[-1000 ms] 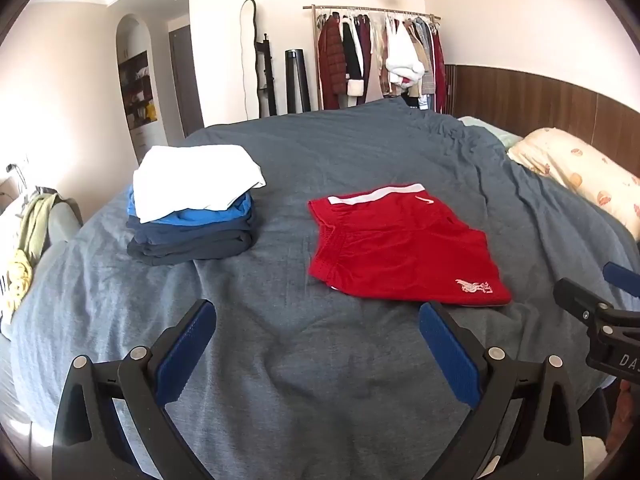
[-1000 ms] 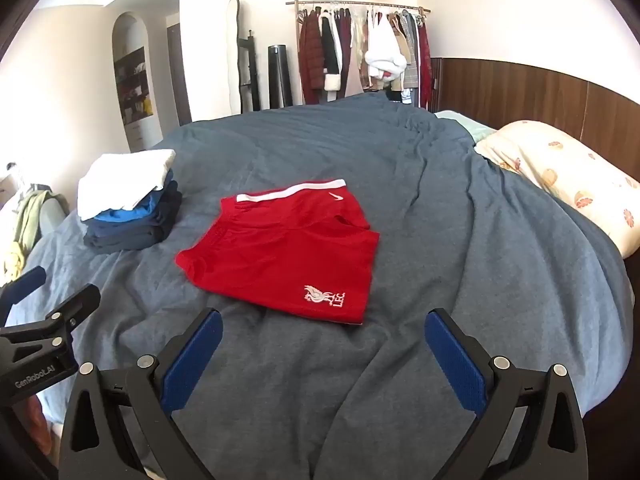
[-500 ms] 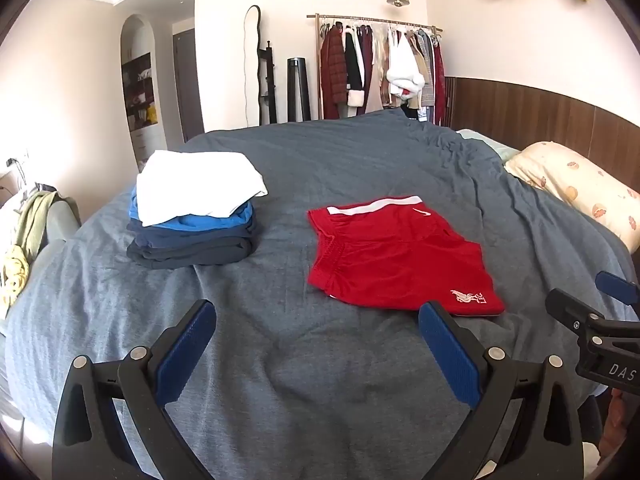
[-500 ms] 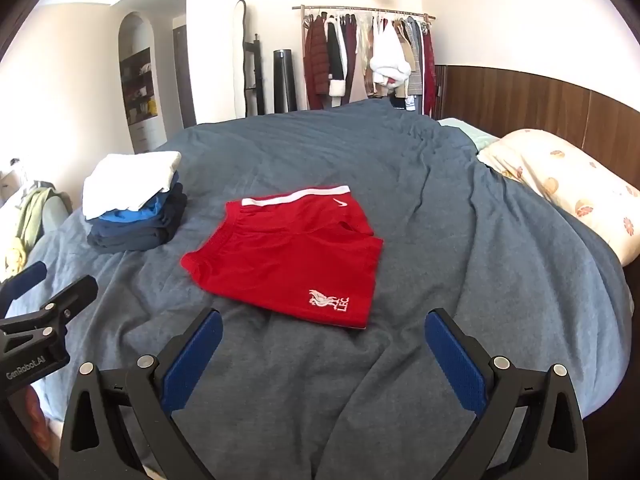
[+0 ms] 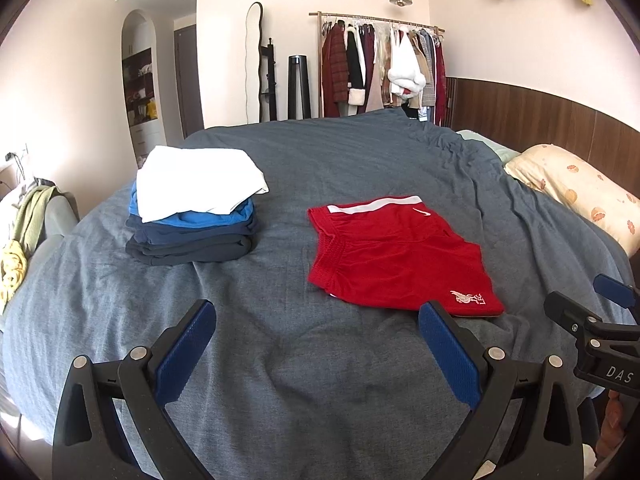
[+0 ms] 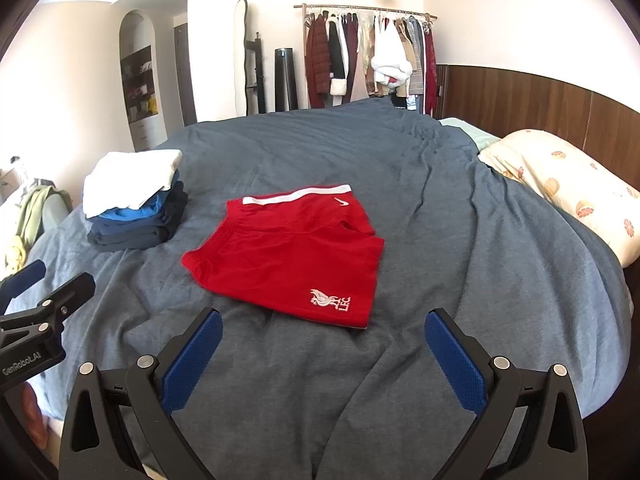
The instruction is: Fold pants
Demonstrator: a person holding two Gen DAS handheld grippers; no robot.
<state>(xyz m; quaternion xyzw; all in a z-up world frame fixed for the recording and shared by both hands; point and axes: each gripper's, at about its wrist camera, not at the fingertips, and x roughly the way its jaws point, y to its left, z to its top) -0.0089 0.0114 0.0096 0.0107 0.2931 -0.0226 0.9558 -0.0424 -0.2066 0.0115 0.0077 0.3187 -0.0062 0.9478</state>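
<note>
Red shorts (image 5: 396, 256) with a white waistband and a white crest lie folded flat on the grey-blue bed cover (image 5: 320, 360); they also show in the right wrist view (image 6: 292, 256). My left gripper (image 5: 316, 344) is open and empty, held back from the shorts over the near part of the bed. My right gripper (image 6: 320, 352) is open and empty, just short of the shorts' near hem. The right gripper's tip shows at the right edge of the left wrist view (image 5: 592, 320), and the left gripper's tip shows at the left edge of the right wrist view (image 6: 44, 304).
A stack of folded clothes (image 5: 196, 208) with a white piece on top sits left of the shorts; it also shows in the right wrist view (image 6: 132, 200). A floral pillow (image 5: 576, 192) lies at the right. A clothes rack (image 5: 380, 68) stands behind the bed.
Both grippers have drawn back and risen a little from the shorts, so the shorts sit farther off in both views. The shorts and the stack have not moved.
</note>
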